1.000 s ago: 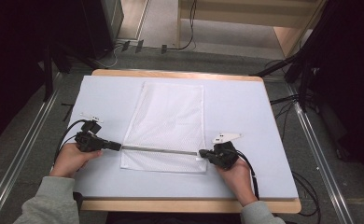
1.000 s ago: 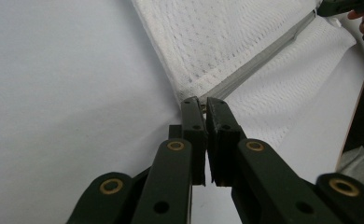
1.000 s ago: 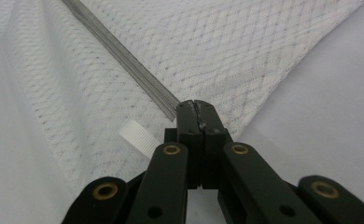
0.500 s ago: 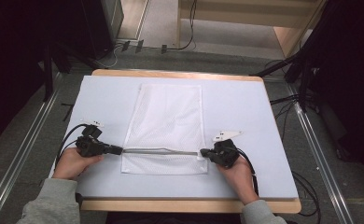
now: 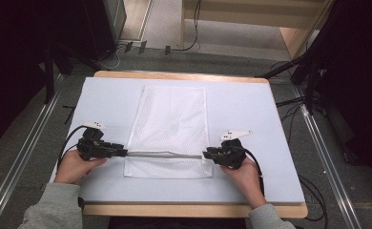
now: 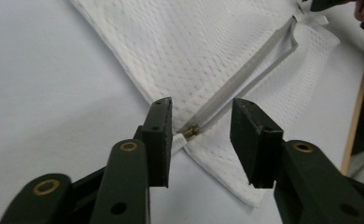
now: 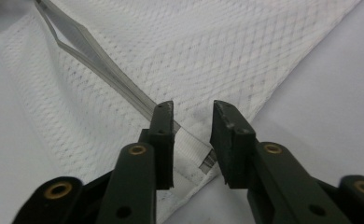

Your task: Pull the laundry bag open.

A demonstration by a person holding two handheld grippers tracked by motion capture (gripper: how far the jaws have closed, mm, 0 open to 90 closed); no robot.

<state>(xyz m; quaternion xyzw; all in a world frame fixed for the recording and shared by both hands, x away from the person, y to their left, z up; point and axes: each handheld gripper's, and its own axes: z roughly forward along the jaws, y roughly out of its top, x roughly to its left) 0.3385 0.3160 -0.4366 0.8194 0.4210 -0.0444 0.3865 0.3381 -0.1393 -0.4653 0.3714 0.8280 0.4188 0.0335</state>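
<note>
A: Where did the white mesh bag (image 5: 170, 129) lie?

B: Flat mid-table (image 5: 251, 109), zipper (image 5: 165, 154) across its near end.

A: And the grippers?

B: Left gripper (image 6: 199, 135) had just opened around the brass slider (image 6: 192, 131); right gripper (image 7: 192, 140) had just parted at the opposite end. To release cleanly, I judged, back straight off without snagging mesh.

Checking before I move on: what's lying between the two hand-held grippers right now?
In the high view, the mesh bag's zipper runs from the left hand-held gripper to the right hand-held gripper; nothing else.
</note>
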